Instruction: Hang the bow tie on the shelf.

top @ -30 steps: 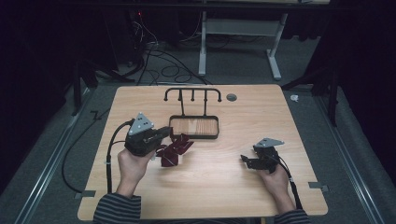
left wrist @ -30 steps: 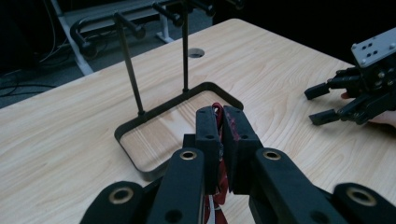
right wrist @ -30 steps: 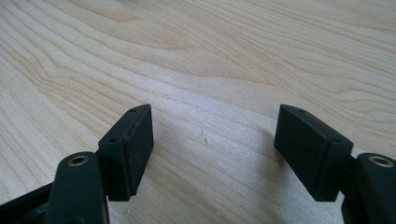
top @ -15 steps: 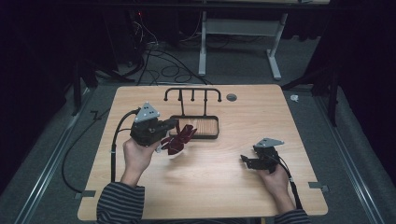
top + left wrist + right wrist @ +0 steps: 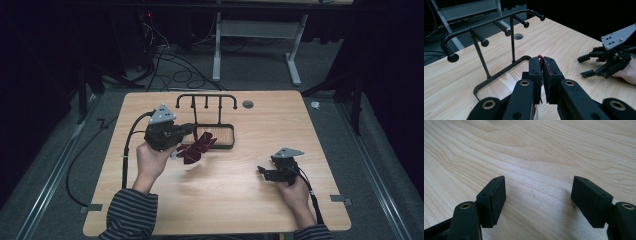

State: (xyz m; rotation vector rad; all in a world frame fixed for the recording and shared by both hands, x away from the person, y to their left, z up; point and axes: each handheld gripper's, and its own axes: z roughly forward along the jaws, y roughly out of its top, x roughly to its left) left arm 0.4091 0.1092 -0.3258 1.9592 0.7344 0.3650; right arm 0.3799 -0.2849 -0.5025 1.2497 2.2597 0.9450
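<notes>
A dark red piece of fabric hangs above the table, just in front of the black peg rack. My left gripper is shut on its upper edge. In the left gripper view the jaws are pressed together with a sliver of the red fabric between them. The rack's pegs stand close ahead over its wire-framed base. My right gripper rests low on the table at the right, open, with nothing between its fingers. It is seen too from the left gripper view.
The rack's rectangular base sits at the table's middle back. A round grommet hole lies behind it to the right. Bare wood spreads between the two hands. Cables trail on the floor beyond the far edge.
My left gripper has lifted the red fabric off the table and carried it up and toward the rack. The right gripper has stayed where it was.
</notes>
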